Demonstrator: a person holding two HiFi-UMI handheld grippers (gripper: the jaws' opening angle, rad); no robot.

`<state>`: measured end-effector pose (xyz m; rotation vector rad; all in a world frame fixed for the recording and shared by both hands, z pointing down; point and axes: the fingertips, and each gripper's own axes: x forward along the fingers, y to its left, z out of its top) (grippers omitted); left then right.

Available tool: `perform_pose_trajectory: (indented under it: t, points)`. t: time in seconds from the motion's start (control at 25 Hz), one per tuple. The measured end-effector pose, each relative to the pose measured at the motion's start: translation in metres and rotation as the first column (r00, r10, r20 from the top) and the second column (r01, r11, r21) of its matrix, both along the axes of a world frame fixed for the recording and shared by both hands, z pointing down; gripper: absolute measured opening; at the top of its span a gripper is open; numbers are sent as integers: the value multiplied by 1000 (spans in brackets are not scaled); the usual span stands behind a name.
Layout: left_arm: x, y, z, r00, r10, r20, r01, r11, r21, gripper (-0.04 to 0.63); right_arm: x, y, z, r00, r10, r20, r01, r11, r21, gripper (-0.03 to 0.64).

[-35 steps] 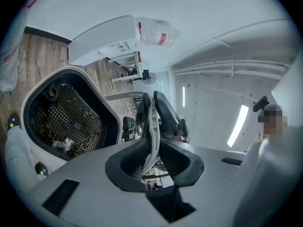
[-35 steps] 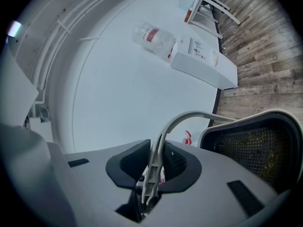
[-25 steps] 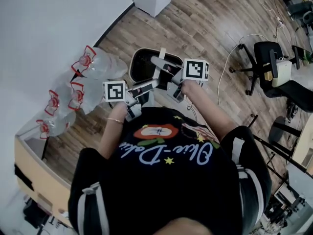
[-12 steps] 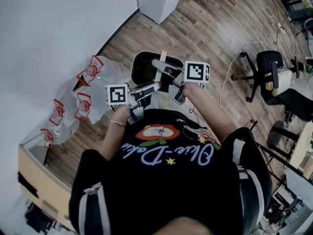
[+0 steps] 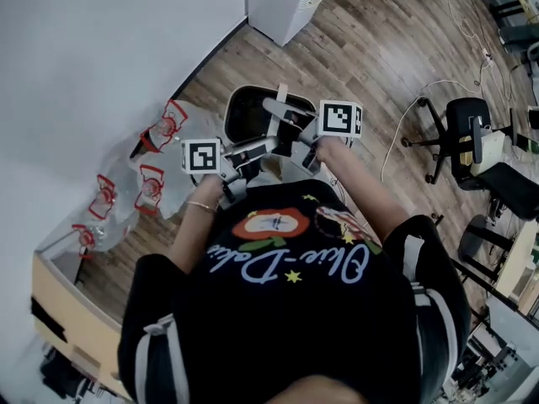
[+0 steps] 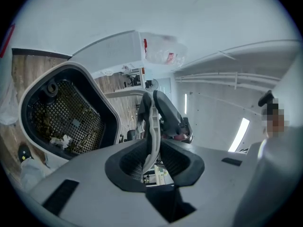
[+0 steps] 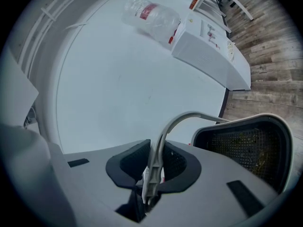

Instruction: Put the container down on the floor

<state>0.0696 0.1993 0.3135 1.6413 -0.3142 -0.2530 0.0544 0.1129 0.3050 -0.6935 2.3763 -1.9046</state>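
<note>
Fig. 1. My left gripper [image 6: 154,150] and right gripper [image 7: 154,167], both clamped on the thin grey arched handle [image 7: 189,117] of the container [image 5: 231,112], which hangs clear of the plank floor [image 5: 362,49], near the white wall [image 5: 101,40]. Container: dark oval tub with a smooth pale rim and a perforated mesh liner [image 6: 71,117] flecked with debris. Risk: the slim, slick handle may pivot within my 2 narrow grips, tilting the tub and spilling debris. The crinkled clear bottles [image 5: 160,129] against the wall could be struck.
</note>
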Motion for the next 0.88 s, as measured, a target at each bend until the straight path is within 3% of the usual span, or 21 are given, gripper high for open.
perform_pose_trajectory:
  t: [0.12,0.24,0.44,0.68,0.88]
  points:
    - [-4,-15,-2,999,-37,-35,37,999,1,71,-9,-15,0,999,-44,-3,44,999,9,51]
    - [-10,-37,3,996,-81,-24,81,997,4,71,-17,-34,3,996,-87,-12,87,996,-4,51]
    - [-14,-76,10,983,-181,-9,181,984,0,71,-38,-74,-3,970,-241,33,237,967,93,51]
    - [-17,-118,22,950,-314,2,314,949,-36,74,-46,-107,15,942,-336,8,336,942,-1,51]
    - [-19,-155,27,920,-391,28,391,920,-20,74,-58,-138,22,894,-449,8,449,894,8,51]
